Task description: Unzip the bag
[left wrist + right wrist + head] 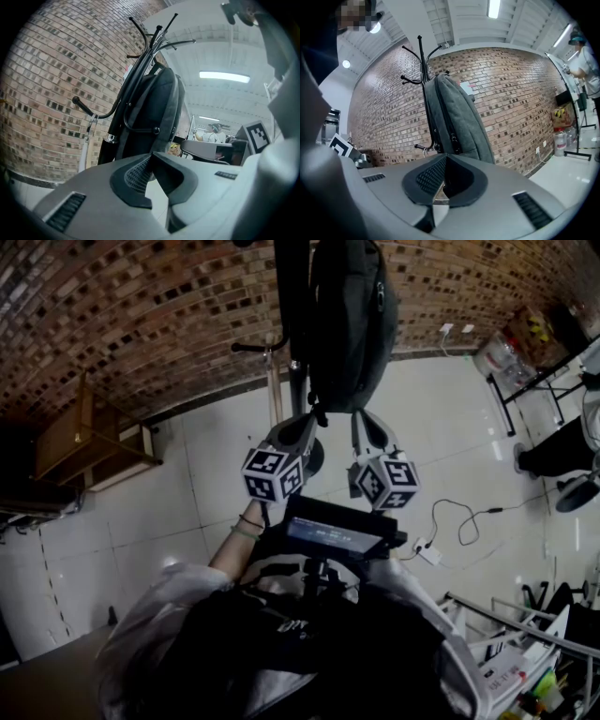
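The bag (347,324) hangs from a coat rack (421,61). Just below it, the left gripper (312,416) and right gripper (361,414) both have clenched, empty jaws. Tugging the zip pull (453,137) without steadying the bag could swing it or tip the rack.

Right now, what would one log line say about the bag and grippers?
bag: hanging on coat rack | zip: looks closed | left gripper: jaws together, at bag's bottom edge | right gripper: jaws together, empty

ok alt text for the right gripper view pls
A grey backpack hangs from a black coat stand against a brick wall. In the foreground the right gripper has its jaws shut, with nothing between them.
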The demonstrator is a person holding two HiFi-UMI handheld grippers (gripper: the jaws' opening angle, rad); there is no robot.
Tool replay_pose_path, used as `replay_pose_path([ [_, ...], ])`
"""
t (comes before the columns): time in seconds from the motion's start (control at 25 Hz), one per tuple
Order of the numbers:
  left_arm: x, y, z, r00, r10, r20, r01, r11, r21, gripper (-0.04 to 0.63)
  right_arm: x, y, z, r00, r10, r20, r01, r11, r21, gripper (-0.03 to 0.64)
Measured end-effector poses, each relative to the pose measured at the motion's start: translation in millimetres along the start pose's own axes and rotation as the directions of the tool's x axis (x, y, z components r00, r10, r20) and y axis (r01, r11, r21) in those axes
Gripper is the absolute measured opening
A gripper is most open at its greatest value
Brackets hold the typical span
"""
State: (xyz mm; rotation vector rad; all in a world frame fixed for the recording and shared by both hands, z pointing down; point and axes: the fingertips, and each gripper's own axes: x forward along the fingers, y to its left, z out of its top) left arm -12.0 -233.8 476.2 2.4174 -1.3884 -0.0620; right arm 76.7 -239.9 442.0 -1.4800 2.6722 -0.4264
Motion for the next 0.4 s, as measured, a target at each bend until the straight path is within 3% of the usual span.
replay_pose_path([
  [0.4,-1.0,-2.0,0.7,1.000,0.002,-0.001,-0.002,1.000,-0.003,0.011,-1.9,-1.0,-0.5,1.000,-0.003,-0.005,0.003,1.000,-0.009,0.003],
])
